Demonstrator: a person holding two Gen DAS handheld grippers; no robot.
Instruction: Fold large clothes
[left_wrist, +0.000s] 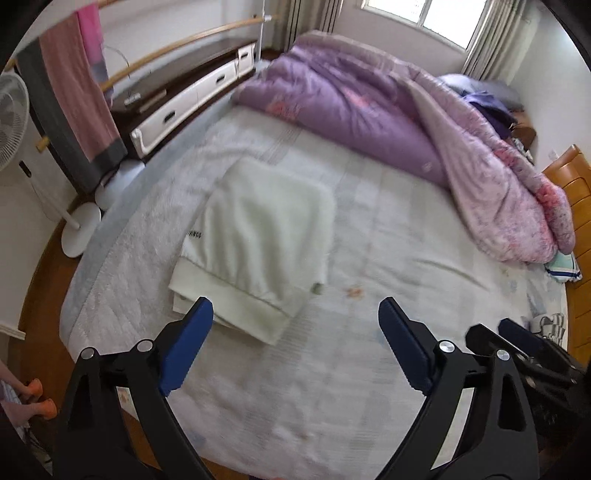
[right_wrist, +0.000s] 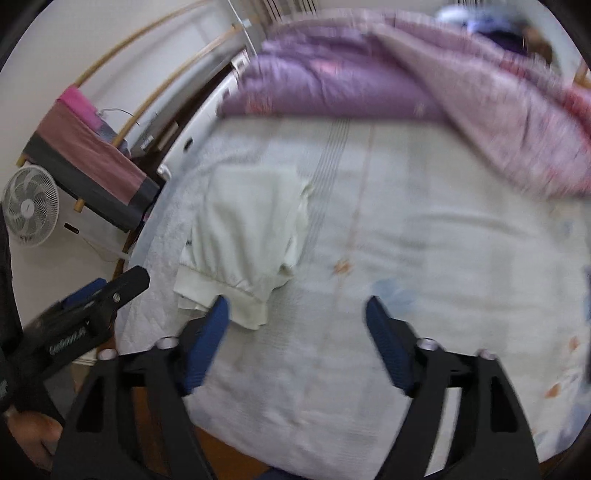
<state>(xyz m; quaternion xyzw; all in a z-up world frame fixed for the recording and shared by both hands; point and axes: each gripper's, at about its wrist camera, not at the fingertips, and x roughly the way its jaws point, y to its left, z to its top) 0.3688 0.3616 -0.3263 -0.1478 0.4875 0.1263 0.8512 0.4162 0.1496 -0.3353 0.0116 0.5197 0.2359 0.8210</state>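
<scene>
My left gripper (left_wrist: 295, 343) is spread wide, jaws well apart, nothing between them. My right gripper (right_wrist: 297, 341) is in the same condition: jaws wide, holding nothing. Both hang above the near part of the bed sheet (left_wrist: 388, 236), and neither touches cloth.

The folded white sweatshirt (left_wrist: 258, 236) lies flat on the sheet, ahead of my left gripper and toward its left finger. Its ribbed hem is the nearest edge, just beyond that fingertip. A short line of dark lettering runs along the garment's left edge; the full word is not legible. In the right wrist view the same sweatshirt (right_wrist: 247, 236) sits ahead and left of my right gripper, its hem corner just beside the left fingertip (right_wrist: 218, 314). That view is motion-blurred.

Far ahead of both grippers, a purple quilt (left_wrist: 369, 107) is heaped across the far side of the bed, its pink floral lining turned out to the right.

To the left of the bed: a white drawer unit (left_wrist: 192, 99), a pink towel (left_wrist: 74, 88) draped over a rack, and a white standing fan (right_wrist: 31, 210).

The right gripper appears at the lower right edge of the left wrist view; the left gripper appears at the lower left of the right wrist view.
</scene>
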